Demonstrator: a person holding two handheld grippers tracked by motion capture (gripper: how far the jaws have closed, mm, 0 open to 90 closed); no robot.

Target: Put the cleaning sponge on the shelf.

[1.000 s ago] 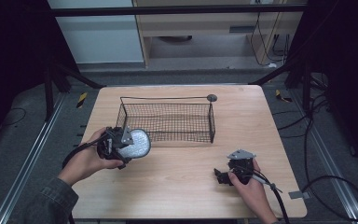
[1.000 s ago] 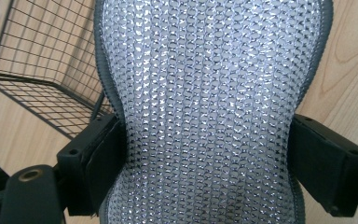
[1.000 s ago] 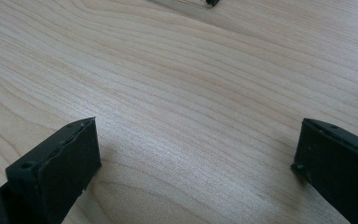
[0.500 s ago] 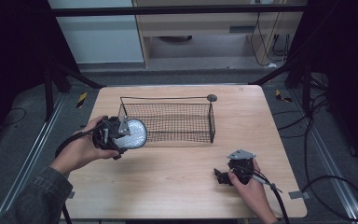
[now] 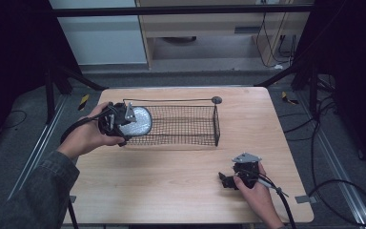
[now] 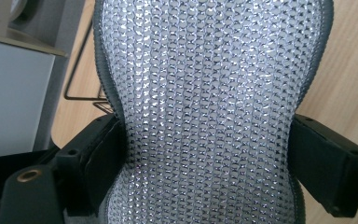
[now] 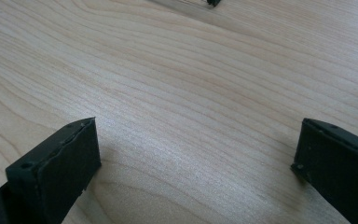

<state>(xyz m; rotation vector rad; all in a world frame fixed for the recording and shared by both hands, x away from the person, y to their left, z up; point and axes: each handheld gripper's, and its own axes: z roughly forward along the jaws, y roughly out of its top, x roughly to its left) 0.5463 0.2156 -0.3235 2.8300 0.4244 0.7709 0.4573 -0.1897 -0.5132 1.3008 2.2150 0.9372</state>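
An oval silver mesh pad (image 5: 139, 121) with a grey rim hangs in the air at the left end of the black wire basket (image 5: 186, 125). My left gripper (image 5: 124, 122) is shut on it, held by a hand on the table's left side. In the left gripper view the pad (image 6: 209, 93) is squeezed into a waist between the two black jaws of the left gripper (image 6: 205, 163). My right gripper (image 5: 227, 180) rests on the table near the front right, held by the other hand. Its jaws stand wide apart over bare wood, and the right gripper (image 7: 196, 163) has nothing in it.
The basket stands on the far half of the wooden table (image 5: 171, 181). A small grey disc (image 5: 216, 99) lies by its far right corner. Cables trail from both grippers. Dark stands and a cabinet lie beyond the table's far edge.
The left hand has lifted the mesh pad and carried it away from the person, from in front of the basket's left end up to its rim. The right hand has stayed put.
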